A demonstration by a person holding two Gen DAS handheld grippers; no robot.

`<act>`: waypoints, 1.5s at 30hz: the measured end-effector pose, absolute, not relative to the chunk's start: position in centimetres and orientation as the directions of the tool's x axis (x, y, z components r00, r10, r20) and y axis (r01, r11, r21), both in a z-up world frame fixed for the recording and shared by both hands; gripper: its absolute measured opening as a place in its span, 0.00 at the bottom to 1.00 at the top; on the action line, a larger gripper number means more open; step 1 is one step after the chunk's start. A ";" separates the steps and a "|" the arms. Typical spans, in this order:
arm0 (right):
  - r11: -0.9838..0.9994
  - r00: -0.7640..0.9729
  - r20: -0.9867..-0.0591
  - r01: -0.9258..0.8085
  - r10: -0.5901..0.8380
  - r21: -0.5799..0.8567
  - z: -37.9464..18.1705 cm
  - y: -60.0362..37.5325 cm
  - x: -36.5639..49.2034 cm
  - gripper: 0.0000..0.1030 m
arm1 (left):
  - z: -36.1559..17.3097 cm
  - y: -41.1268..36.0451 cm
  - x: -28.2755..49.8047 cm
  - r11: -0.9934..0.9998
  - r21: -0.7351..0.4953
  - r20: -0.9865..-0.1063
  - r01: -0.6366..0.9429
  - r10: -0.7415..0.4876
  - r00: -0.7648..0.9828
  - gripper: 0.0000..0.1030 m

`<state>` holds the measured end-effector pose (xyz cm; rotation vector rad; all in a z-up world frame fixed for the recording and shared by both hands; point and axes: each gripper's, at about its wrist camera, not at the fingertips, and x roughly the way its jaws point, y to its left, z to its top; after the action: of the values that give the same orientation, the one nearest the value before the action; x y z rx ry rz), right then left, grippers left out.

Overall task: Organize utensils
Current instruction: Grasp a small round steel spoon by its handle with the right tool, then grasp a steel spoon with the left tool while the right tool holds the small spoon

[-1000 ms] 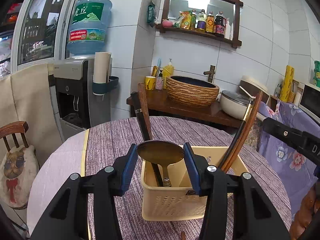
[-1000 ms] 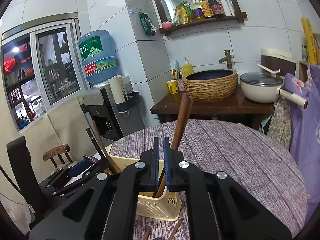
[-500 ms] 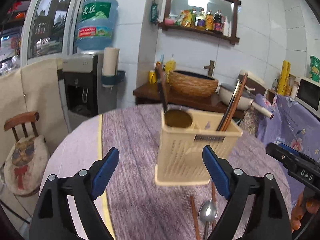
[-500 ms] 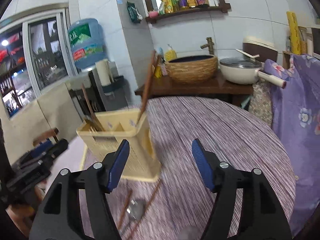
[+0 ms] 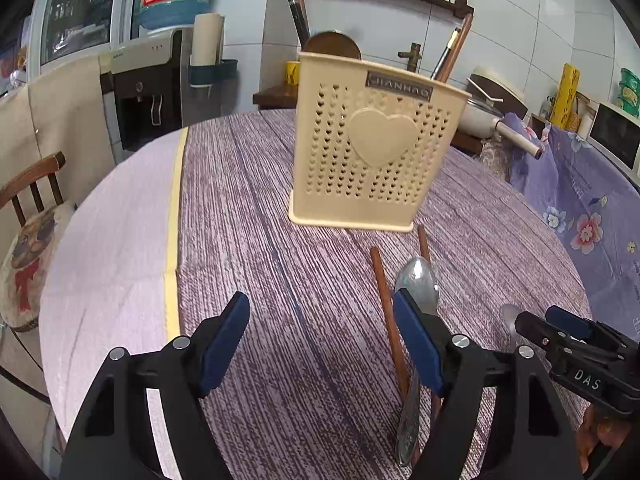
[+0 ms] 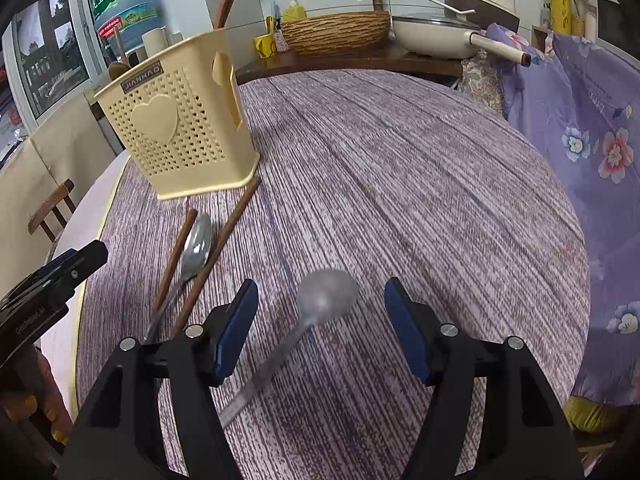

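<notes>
Both grippers, left (image 5: 320,344) and right (image 6: 320,328), are going for loose utensils, jaws wide, the left's having just narrowed slightly. A spoon (image 6: 326,294) lies between the right jaws, ungripped. Next, I judge: lower and close on it.

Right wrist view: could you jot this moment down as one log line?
right gripper: open, jaws just opened, over matte spoon | left gripper: open, beside shiny spoon and chopsticks | utensil basket: upright on table

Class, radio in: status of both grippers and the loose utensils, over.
Left gripper open, empty. Right gripper open over matte grey metal spoon. Shiny steel spoon, brown wooden chopsticks loose beside cream perforated plastic holder. Nothing blocking.
</notes>
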<state>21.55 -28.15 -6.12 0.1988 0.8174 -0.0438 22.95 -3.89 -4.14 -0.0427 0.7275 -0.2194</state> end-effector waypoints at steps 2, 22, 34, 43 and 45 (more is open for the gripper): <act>0.980 0.697 -0.715 0.101 0.052 0.170 -5.9 -28.0 21.5 0.63 | -4.6 -4.1 23.1 0.975 -0.118 -0.664 0.188 -0.218 0.715 0.66; 0.983 0.656 -0.754 0.112 0.035 0.143 -6.4 -28.4 23.4 0.58 | -5.6 -5.7 24.5 0.965 -0.128 -0.707 0.228 -0.249 0.662 0.50; 0.992 0.634 -0.773 0.109 -0.020 0.064 -7.5 -26.6 22.7 0.45 | -5.9 -5.4 24.7 0.969 -0.119 -0.723 0.218 -0.235 0.649 0.50; 0.992 0.636 -0.772 0.089 0.016 0.093 -7.5 -27.1 23.6 0.37 | -5.6 -7.3 25.6 0.962 -0.087 -0.728 0.260 -0.240 0.642 0.50; 0.989 0.638 -0.769 0.085 0.041 0.123 -7.5 -27.5 23.7 0.37 | -5.6 -7.7 25.6 0.954 -0.100 -0.730 0.284 -0.264 0.630 0.50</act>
<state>23.70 -27.48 -7.50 0.1524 0.8790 -0.0253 25.65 -7.70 -5.58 0.0251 0.8317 -0.3137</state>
